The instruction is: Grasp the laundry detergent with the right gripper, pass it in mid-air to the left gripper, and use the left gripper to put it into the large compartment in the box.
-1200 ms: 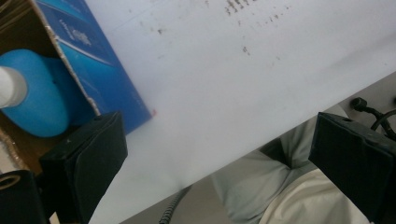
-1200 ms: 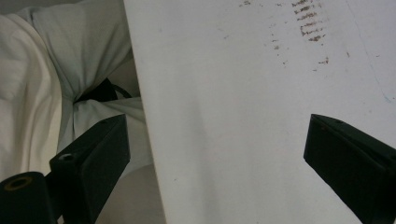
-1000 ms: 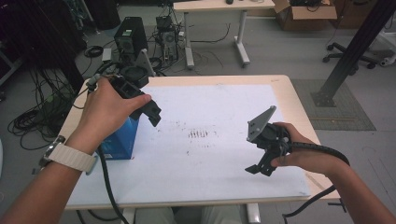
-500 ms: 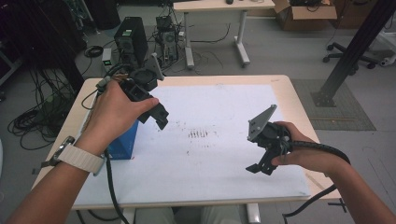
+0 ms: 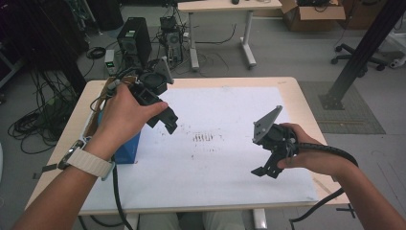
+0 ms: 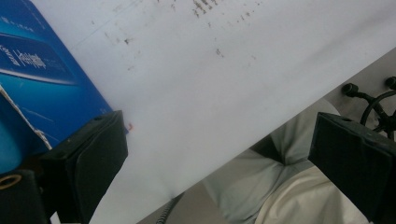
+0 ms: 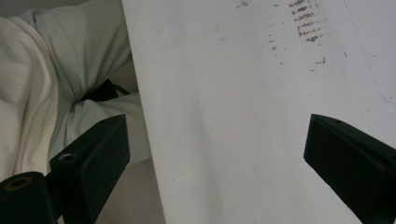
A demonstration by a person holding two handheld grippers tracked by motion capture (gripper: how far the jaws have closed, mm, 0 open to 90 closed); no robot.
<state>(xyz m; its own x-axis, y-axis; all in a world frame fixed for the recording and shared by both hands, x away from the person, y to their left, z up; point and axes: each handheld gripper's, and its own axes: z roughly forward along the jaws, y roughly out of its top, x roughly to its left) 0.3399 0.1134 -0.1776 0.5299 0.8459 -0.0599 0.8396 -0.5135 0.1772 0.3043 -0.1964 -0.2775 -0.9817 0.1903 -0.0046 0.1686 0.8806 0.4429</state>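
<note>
My left gripper (image 5: pixel 163 122) is held above the left part of the table, open, with nothing between its jaws. In the left gripper view its jaws (image 6: pixel 219 140) stand wide apart over the white sheet (image 6: pixel 210 70), with a blue box (image 6: pixel 37 79) at the left. The blue box (image 5: pixel 127 147) stands at the table's left side, partly hidden by the left hand. My right gripper (image 5: pixel 265 171) hovers over the right front of the white sheet (image 5: pixel 220 115), open and empty. In the right gripper view the gripper (image 7: pixel 217 140) spans the sheet's front edge.
Dark smudges (image 5: pixel 206 138) mark the middle of the sheet. A cardboard flap (image 5: pixel 94 112) sticks out by the blue box at the left table edge. On the floor behind are a PC tower (image 5: pixel 134 43), another desk (image 5: pixel 225 7) and a black post (image 5: pixel 364 48).
The left hand has lifted its gripper up and away from the blue box, toward the far side. The right gripper has hardly moved.
</note>
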